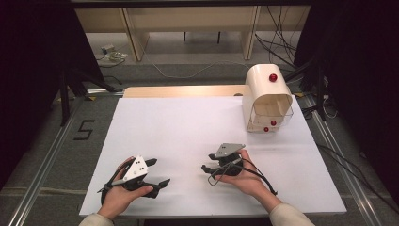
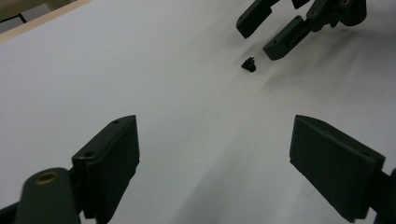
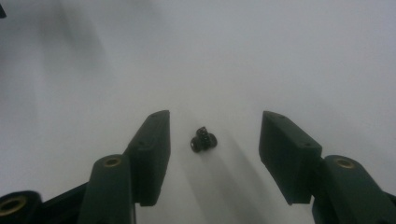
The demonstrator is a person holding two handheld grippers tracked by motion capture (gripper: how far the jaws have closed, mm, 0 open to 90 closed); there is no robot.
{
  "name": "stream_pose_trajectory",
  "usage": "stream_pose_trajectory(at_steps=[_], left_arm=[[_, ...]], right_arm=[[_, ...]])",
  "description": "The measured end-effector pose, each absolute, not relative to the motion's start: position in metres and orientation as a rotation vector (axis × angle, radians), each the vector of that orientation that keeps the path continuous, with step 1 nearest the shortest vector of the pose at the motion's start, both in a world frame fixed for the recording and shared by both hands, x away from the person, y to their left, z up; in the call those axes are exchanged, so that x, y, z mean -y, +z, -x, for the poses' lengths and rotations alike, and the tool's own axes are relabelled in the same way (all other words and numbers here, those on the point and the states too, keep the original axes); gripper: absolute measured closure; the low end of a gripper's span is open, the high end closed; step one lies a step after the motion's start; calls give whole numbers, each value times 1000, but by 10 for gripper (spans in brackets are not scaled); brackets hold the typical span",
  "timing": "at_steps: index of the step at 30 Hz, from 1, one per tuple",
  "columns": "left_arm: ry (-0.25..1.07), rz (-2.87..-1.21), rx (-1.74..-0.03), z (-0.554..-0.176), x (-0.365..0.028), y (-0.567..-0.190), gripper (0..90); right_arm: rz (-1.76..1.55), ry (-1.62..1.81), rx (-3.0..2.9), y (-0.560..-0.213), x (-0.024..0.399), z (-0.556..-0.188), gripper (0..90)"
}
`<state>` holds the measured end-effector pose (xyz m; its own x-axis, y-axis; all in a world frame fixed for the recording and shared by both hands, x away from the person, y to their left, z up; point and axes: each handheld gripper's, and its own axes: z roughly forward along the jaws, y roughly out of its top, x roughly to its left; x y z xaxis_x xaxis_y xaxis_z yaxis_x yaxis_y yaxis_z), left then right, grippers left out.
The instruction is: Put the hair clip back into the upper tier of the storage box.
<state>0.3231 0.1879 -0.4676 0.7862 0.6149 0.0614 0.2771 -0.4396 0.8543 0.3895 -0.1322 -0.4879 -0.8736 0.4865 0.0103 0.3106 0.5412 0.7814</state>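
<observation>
On the white table [image 1: 188, 127], near its front edge, I am watching two hand-held grippers at work, one in each of the person's hands. One small black part [image 3: 203, 140], a tiny dark piece whose exact form I cannot tell, is lying on the bare surface between the two spread jaws of the right gripper [image 3: 212, 140]; it is touching neither pad, and I am reading those jaws as parted and gripping nothing. Seen from the left gripper view, the same part [image 2: 249, 64] is sitting just beside the right gripper's [image 2: 275, 32] two jaw tips. I am keeping the left gripper [image 2: 215, 154] resting low over the table with its two jaws standing wide apart and nothing between them; in the high view it [image 1: 157, 172] is lying well apart from the right gripper [image 1: 207, 168]. At the far right corner, one cream box with a rounded hood [image 1: 266, 96] is standing, and I am counting three red knobs [image 1: 272, 77] on it.
</observation>
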Motion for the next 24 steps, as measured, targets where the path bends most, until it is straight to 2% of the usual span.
stream_pose_trajectory(at_steps=[18, 24], left_arm=[[450, -2045, -657, -323, -188, -468, 157], [450, -2045, -656, -323, -188, -468, 158]], right_arm=[[-670, 1186, -2613, -499, 117, -398, 751], [-677, 1183, -2608, -499, 117, -396, 775]])
